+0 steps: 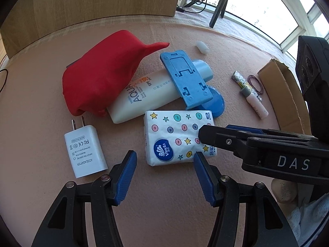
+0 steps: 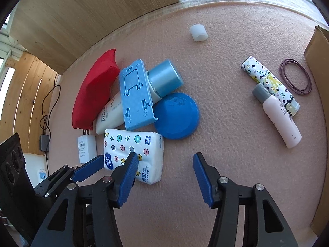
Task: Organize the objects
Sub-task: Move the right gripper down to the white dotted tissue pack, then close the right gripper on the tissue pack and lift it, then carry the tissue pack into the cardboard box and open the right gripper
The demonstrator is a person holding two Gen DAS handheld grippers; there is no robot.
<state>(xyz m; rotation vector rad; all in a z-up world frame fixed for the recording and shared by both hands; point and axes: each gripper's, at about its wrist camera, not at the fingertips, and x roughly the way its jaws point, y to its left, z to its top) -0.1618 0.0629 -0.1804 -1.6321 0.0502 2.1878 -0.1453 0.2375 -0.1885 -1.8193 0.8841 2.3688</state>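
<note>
Left gripper (image 1: 164, 162) held with jaws apart, nothing clamped, just short of tissue pack (image 1: 176, 135). Right gripper (image 2: 163, 164) likewise spread and empty, left finger overlapping tissue pack (image 2: 133, 154) in view. Sunscreen tube (image 1: 144, 96) laid under blue phone stand (image 1: 185, 78), red pouch (image 1: 102, 76) touching tube. White charger (image 1: 85, 154) set beside pack. Cardboard box (image 1: 287, 94) seen at right edge of pink mat (image 1: 41, 103).

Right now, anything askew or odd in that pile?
Yes: the blue phone stand lies tilted across the sunscreen tube instead of flat on the mat, and its lower corner overlaps the blue round lid.
</note>
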